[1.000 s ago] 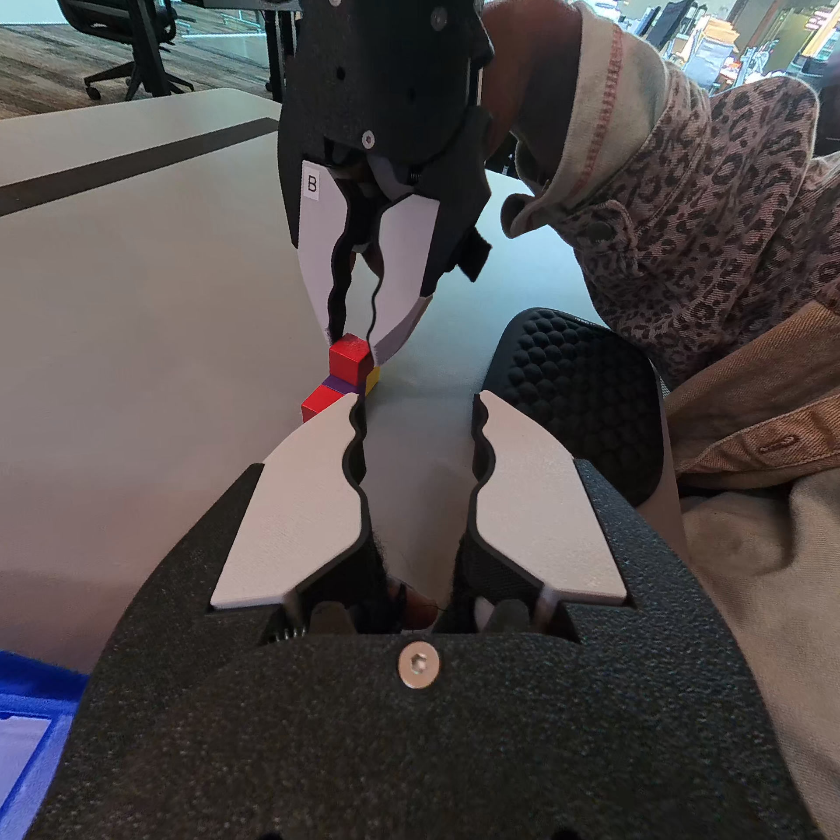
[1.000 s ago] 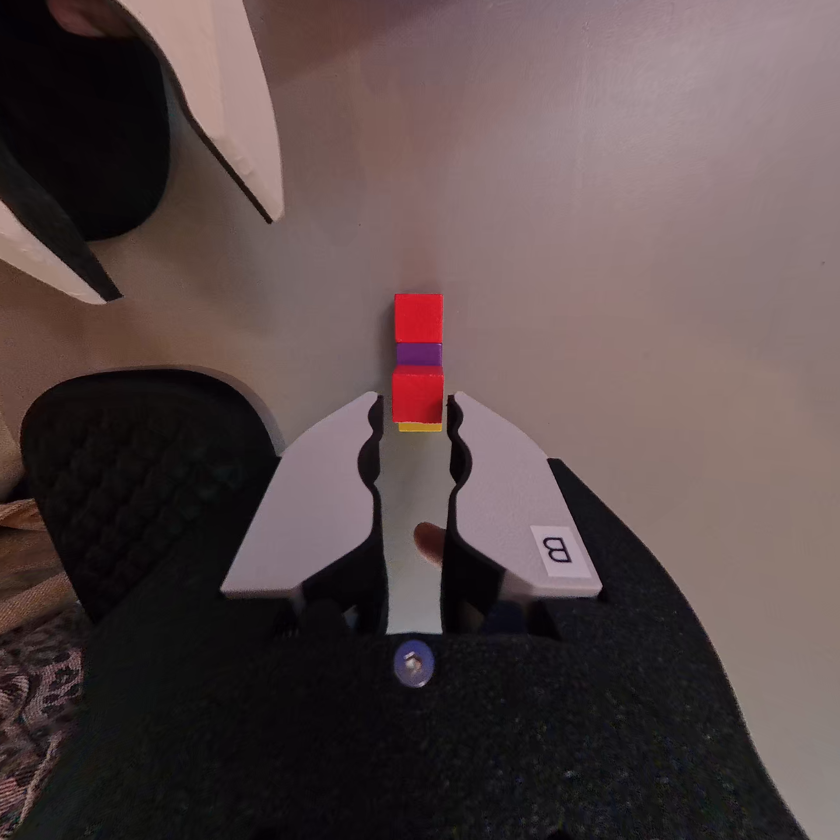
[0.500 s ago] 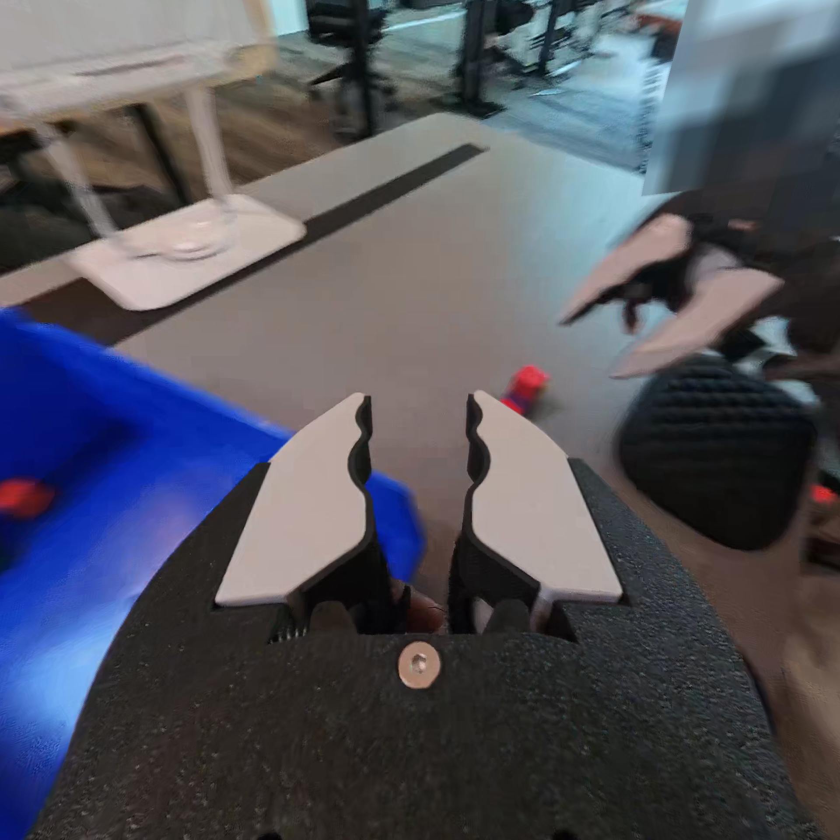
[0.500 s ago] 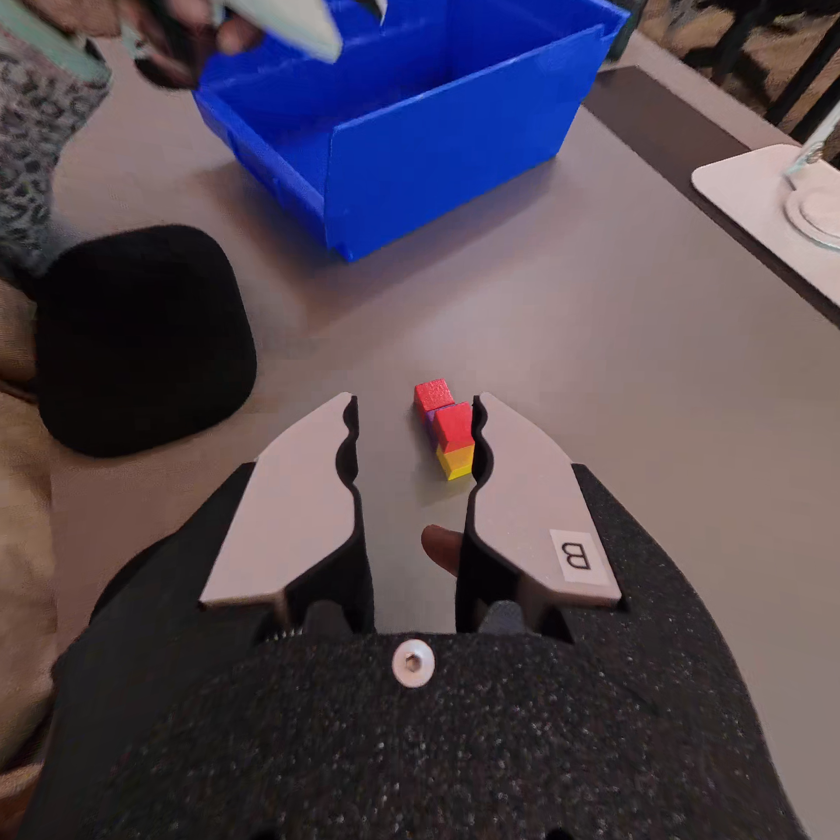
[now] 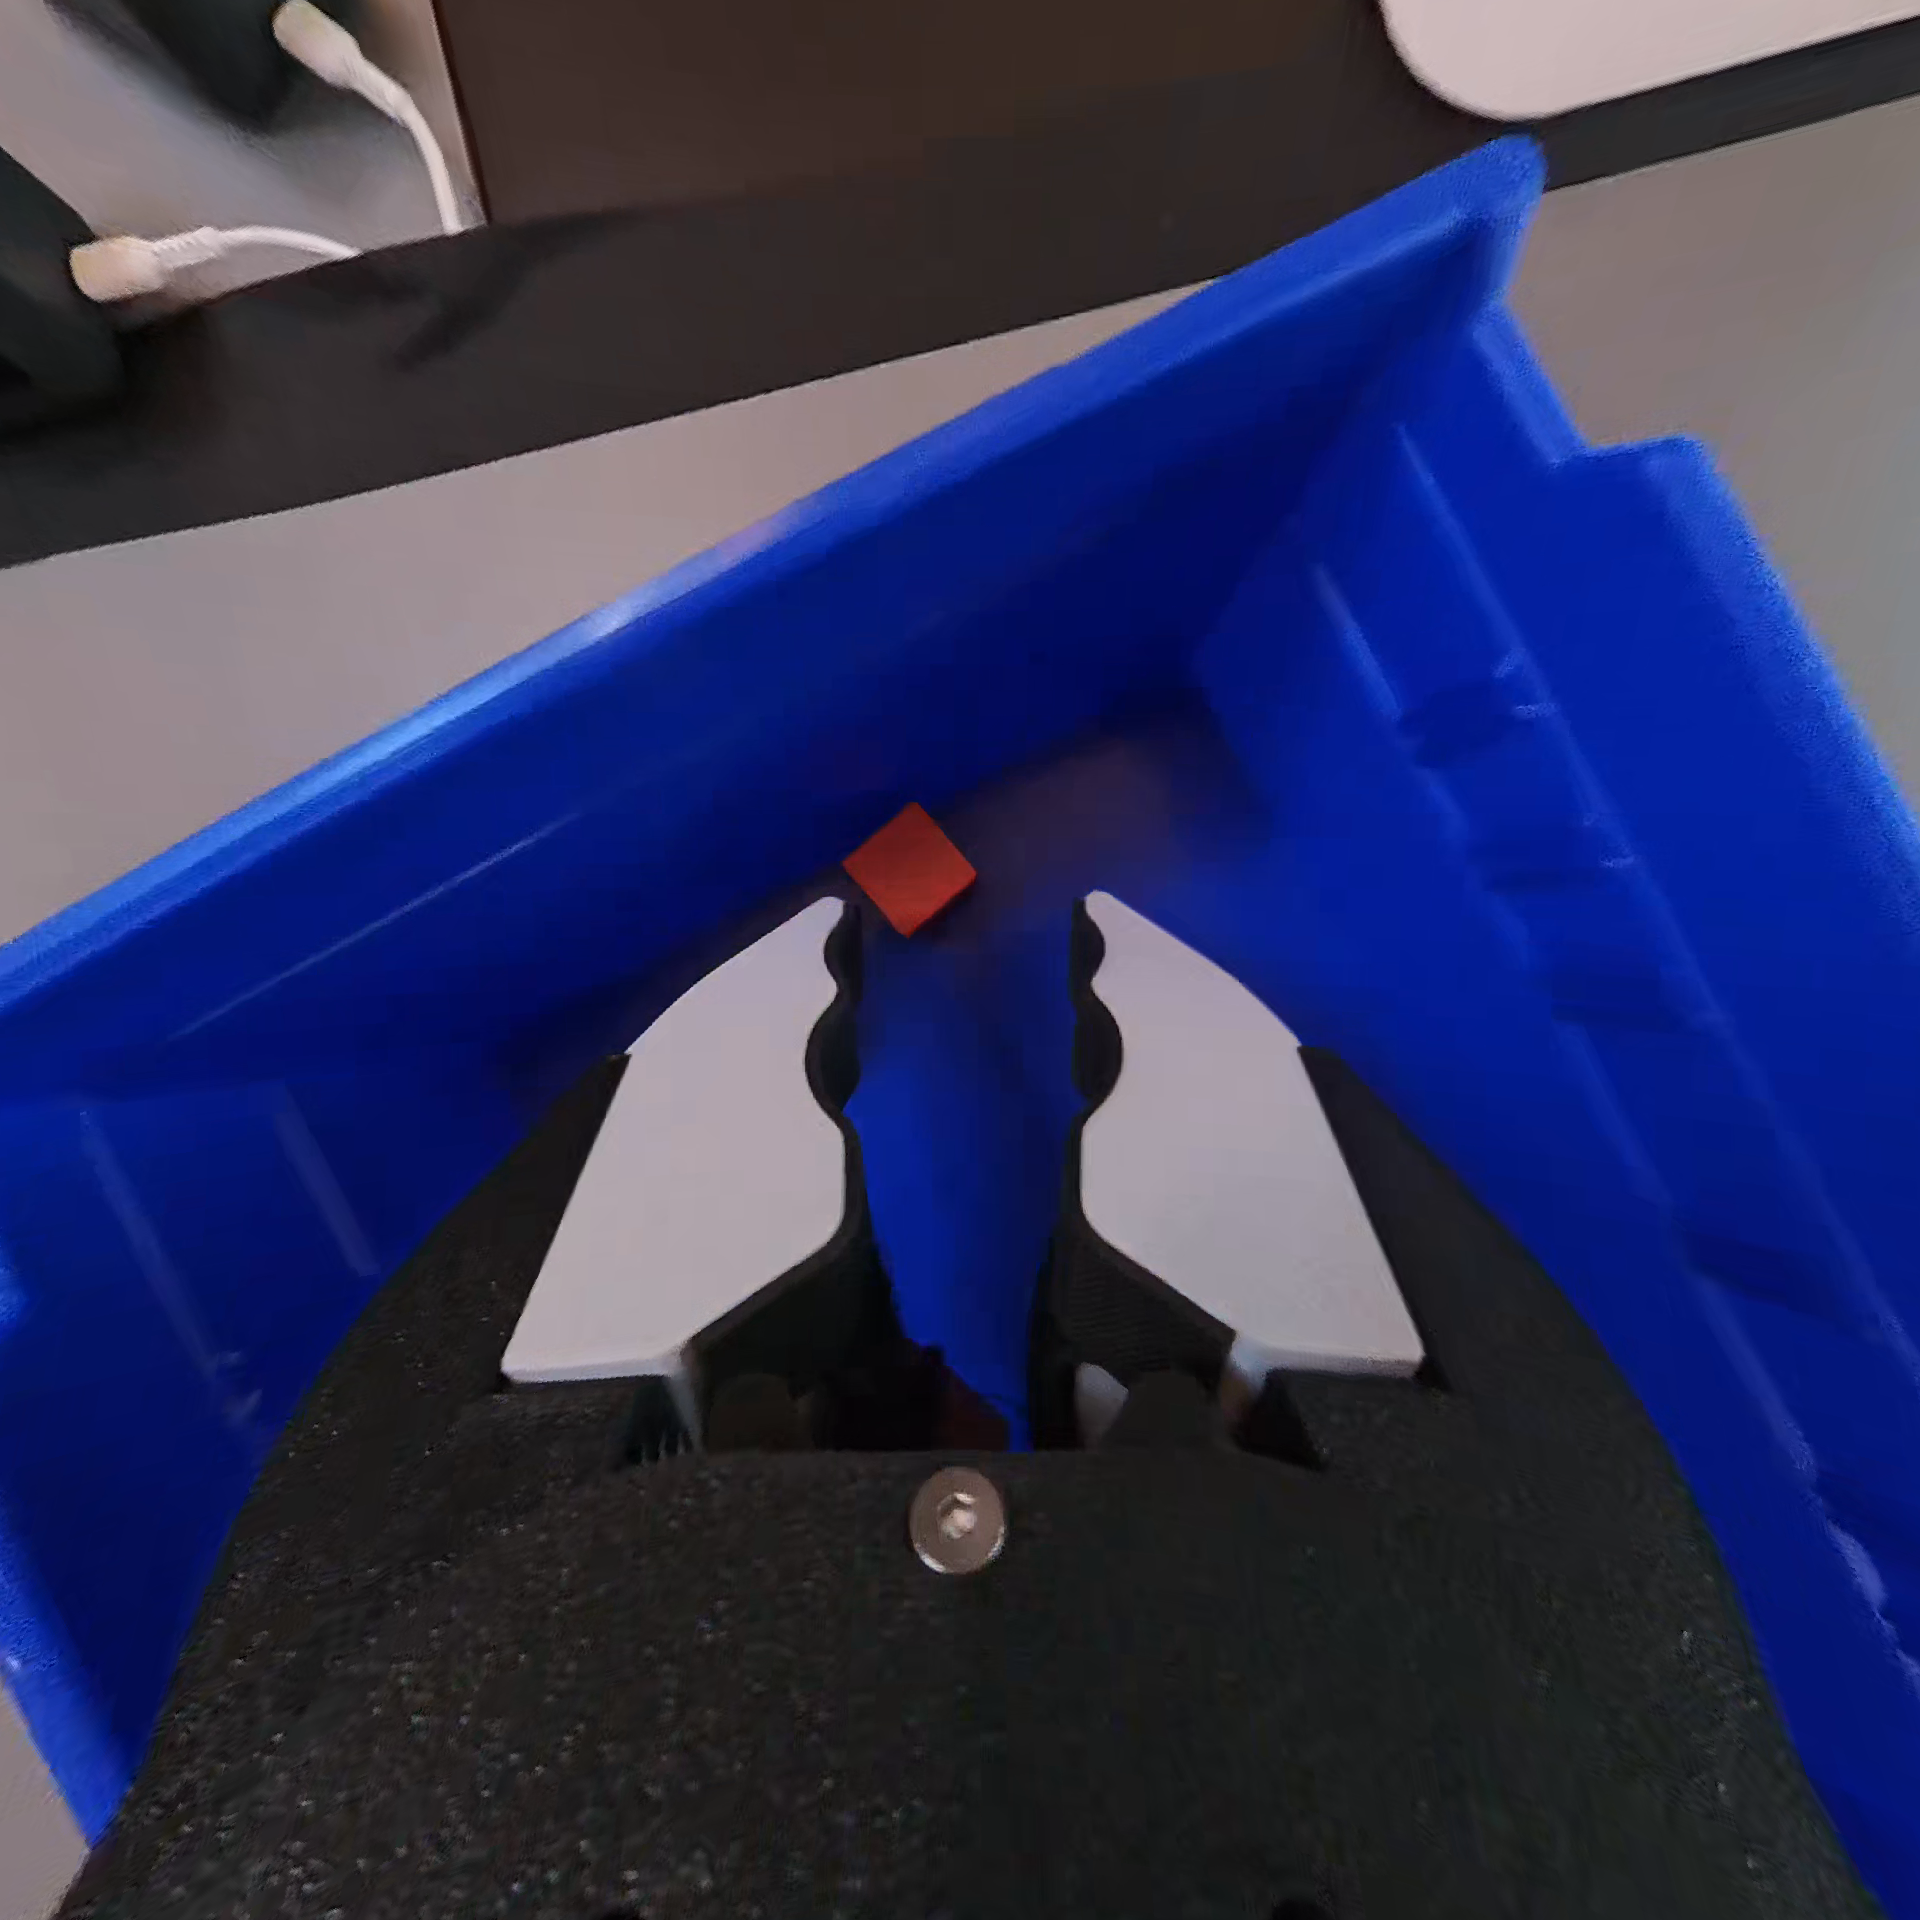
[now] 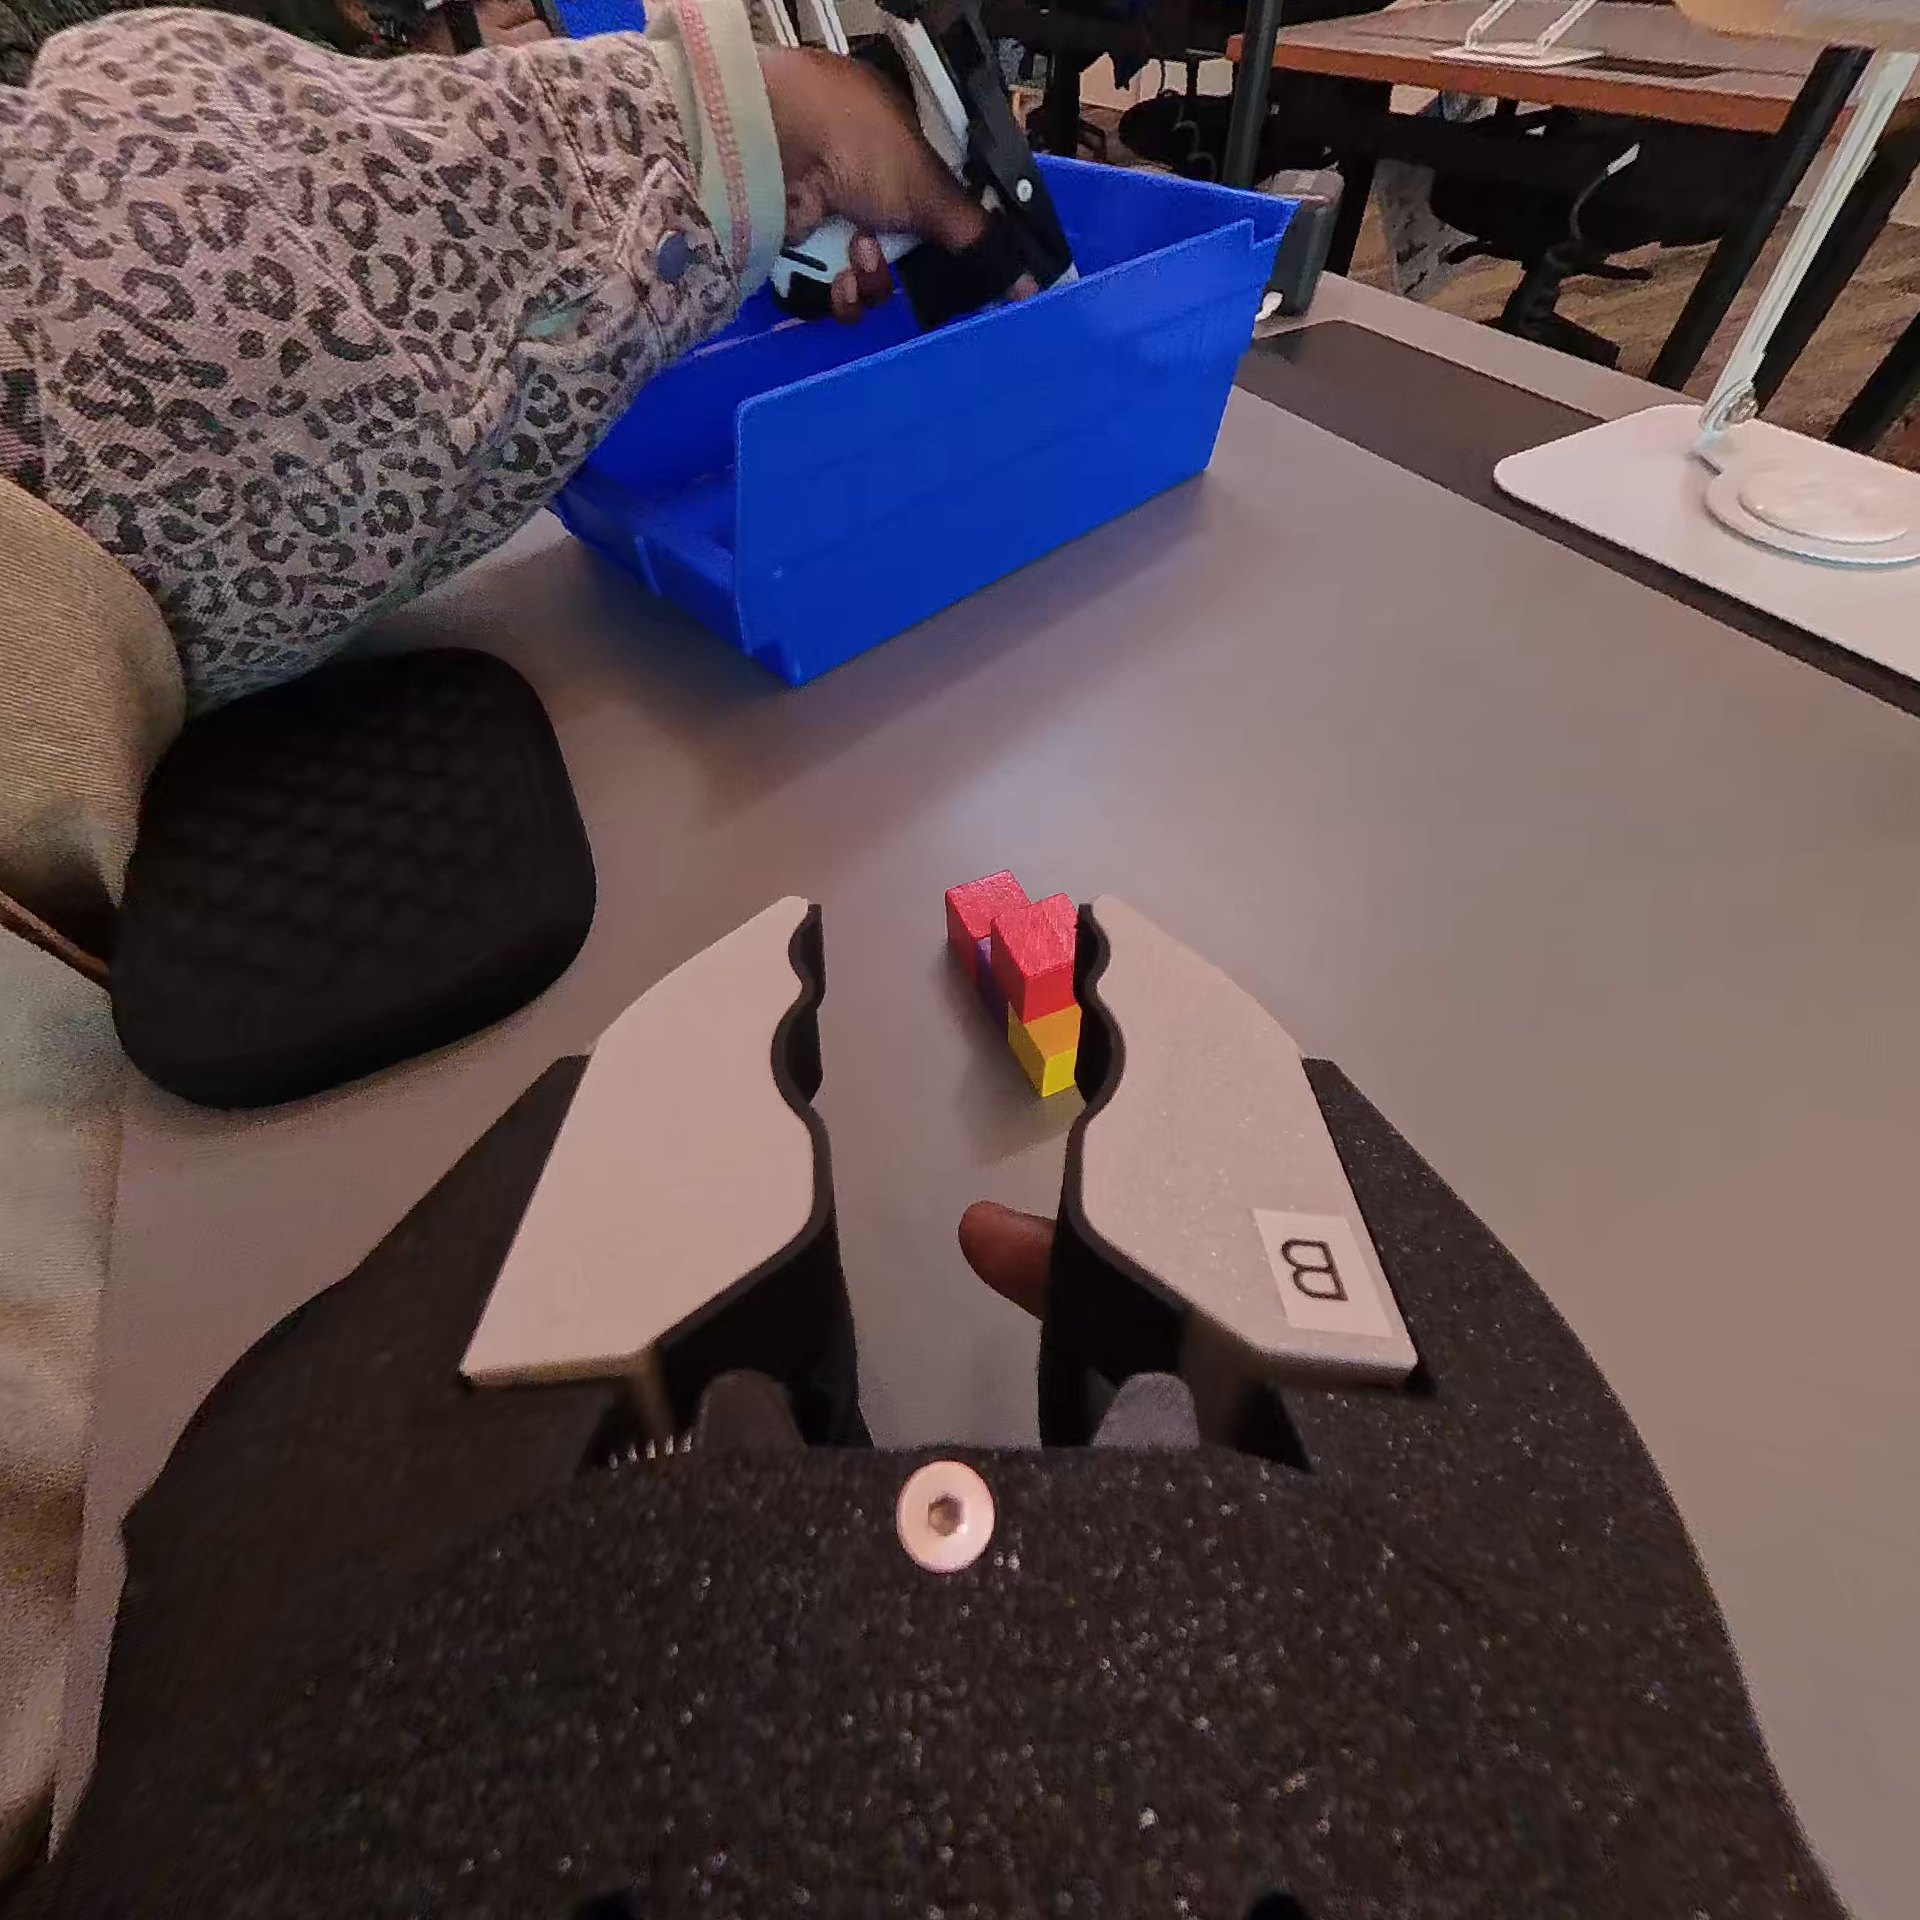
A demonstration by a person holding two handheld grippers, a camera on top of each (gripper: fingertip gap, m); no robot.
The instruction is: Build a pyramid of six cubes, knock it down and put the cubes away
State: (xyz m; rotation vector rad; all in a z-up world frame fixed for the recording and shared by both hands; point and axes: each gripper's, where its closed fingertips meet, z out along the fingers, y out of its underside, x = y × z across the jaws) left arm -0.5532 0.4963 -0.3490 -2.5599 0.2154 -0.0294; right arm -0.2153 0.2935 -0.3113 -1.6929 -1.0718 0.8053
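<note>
My left gripper [image 5: 961,914] is open and empty, reaching down into the blue bin [image 5: 727,717]. A red cube [image 5: 909,870] lies on the bin floor just beyond its fingertips. In the right wrist view the left gripper [image 6: 997,187] is over the bin [image 6: 977,436], held by a hand in a leopard-print sleeve. My right gripper [image 6: 948,914] is open and empty above the table. The cube stack [image 6: 1023,982] stands just ahead, near the right fingertip: a red cube [image 6: 982,902] behind, a red cube [image 6: 1037,951] on top, with purple, orange and yellow cubes [image 6: 1044,1065] below.
A black padded cushion [image 6: 343,873] lies at the table's left edge. A white stand base [image 6: 1745,509] sits at the right. A dark strip [image 5: 312,353] crosses the table behind the bin, with a white cable [image 5: 260,244]. Desks and chairs stand beyond.
My left gripper swung left from the stack and went down into the blue bin. My right gripper lifted and pulled back from over the stack, leaving the red cube on top.
</note>
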